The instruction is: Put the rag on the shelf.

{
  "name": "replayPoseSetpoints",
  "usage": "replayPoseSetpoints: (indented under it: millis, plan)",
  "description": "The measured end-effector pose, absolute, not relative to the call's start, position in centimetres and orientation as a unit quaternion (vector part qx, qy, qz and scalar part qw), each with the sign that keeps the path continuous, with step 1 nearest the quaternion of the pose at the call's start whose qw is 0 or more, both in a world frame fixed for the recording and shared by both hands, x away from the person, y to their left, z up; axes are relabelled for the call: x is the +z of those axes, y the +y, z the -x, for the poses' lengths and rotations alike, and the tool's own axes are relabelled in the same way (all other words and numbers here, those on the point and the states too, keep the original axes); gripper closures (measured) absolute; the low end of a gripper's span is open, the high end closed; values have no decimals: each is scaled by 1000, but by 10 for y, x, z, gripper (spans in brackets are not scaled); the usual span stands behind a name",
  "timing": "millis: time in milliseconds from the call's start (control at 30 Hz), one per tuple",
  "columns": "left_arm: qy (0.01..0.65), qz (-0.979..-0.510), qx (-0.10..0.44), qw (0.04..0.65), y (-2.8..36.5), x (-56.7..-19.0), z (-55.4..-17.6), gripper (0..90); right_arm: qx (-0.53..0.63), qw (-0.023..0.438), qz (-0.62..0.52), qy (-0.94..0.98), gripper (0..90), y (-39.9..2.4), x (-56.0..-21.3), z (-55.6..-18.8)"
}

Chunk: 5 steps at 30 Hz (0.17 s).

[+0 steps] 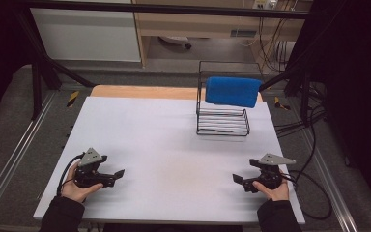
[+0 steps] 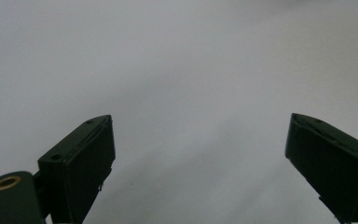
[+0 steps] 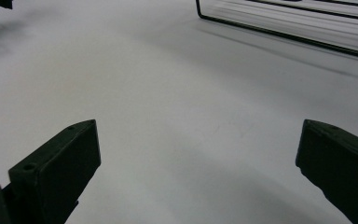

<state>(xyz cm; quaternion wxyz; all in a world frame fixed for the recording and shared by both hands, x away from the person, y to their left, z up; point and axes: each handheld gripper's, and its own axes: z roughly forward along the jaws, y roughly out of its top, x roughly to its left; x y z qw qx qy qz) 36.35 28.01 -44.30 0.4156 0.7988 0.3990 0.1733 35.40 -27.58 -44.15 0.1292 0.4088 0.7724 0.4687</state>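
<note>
While the blue towel [image 1: 233, 91] hangs draped over the upper rim of the black wire rack [image 1: 222, 122] at the far right of the desk [image 1: 174, 159], both tools sit well apart from it at the near edge. The left tool [image 1: 117, 175] rests low over the desk near the front left corner, its jaws spread wide with nothing between them; the left gripper view looks along them at bare white surface. The right tool [image 1: 238, 181] lies near the front right corner, jaws likewise wide apart and empty, and its gripper view catches the rack's base wire [image 3: 284, 35] ahead.

Judging from this, the reach for the towel has not begun. The right tool is nearer, so it would do well to come in from the front, above the rack's lower shelf, and pinch the hanging cloth without snagging wire. Open desk lies between tools and rack; the rack stands close to the right and far edges, leaving little room there.
</note>
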Motion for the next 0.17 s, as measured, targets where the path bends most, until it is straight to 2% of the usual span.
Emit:
replayPoseSetpoints:
  millis: [167]
  plan:
    - [399, -800, 173, 414, 280, -444, -363, 83, 462, 128, -408, 777, 6, -274, -443, -355]
